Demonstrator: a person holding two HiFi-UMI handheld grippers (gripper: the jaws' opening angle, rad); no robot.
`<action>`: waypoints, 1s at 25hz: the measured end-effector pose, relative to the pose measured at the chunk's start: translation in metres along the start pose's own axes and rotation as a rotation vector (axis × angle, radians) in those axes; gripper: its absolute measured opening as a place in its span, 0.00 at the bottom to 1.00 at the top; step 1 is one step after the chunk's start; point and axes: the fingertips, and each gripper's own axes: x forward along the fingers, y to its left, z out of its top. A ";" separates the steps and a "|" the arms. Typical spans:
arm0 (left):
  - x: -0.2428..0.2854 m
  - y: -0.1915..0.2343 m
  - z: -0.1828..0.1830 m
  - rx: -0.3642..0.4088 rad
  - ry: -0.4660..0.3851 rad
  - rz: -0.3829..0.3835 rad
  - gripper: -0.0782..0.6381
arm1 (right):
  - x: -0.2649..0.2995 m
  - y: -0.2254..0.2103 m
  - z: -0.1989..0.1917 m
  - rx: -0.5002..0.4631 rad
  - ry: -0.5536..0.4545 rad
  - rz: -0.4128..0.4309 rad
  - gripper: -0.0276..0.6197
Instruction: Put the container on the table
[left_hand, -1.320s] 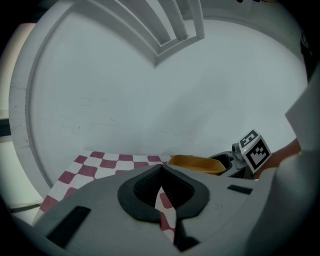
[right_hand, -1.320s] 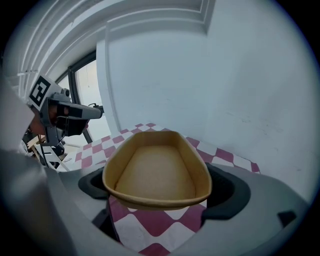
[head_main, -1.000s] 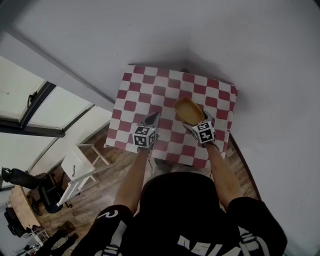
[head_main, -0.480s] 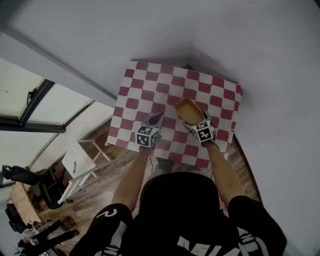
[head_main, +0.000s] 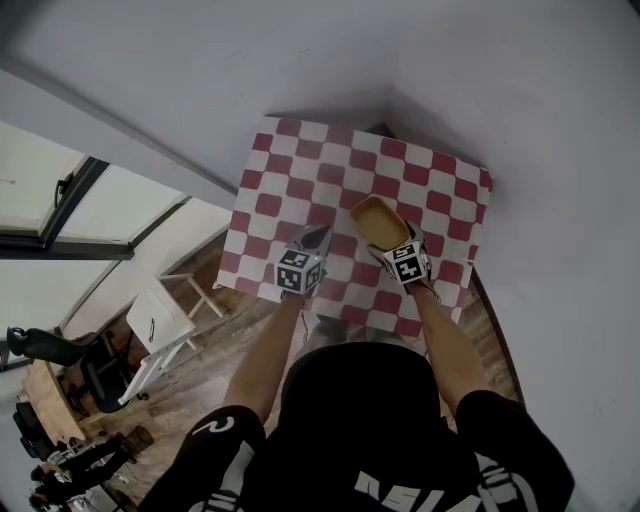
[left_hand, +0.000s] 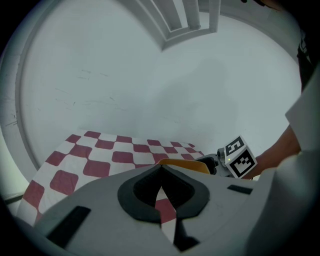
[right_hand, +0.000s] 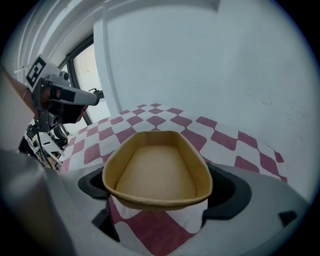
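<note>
- The container (head_main: 380, 222), an empty tan oblong tub with a rolled rim, sits over the right-of-centre part of the table (head_main: 287, 165), about mid-depth. Its long axis runs away from you.
- It cannot be told from any view whether its base touches the cloth or hangs just above it.
- Your right gripper (head_main: 395, 244) has the near end of the container between its jaws. In the right gripper view the jaws stand well apart, one dark pad against each long side of the tub (right_hand: 157, 170), pinching it across its width.
- Your right gripper's marker cube (head_main: 405, 265) lies on the near side of the container, with your right forearm behind it.
- Your left gripper (head_main: 318, 238) is to the left of the container, near it but not touching, over the near-centre of the table.
- In the left gripper view its jaws (left_hand: 160, 170) are pressed together at the tips with nothing between them. Only checked cloth shows through the slit lower down.
- The table carries a red-and-white checked cloth (right_hand: 150, 120) and stands in a corner of white wall (head_main: 480, 80).
- Wooden floor (head_main: 190, 380) shows beyond the table's left and near edges.
</note>
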 end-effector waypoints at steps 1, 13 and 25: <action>0.000 0.001 -0.001 -0.003 0.001 0.000 0.15 | 0.000 0.001 0.000 -0.001 0.004 0.002 0.90; 0.004 0.006 0.000 -0.021 0.006 -0.001 0.15 | 0.015 0.005 -0.002 0.004 0.040 0.043 0.91; 0.004 0.008 -0.004 -0.044 0.006 0.017 0.15 | 0.020 0.011 -0.017 0.085 0.084 0.080 0.93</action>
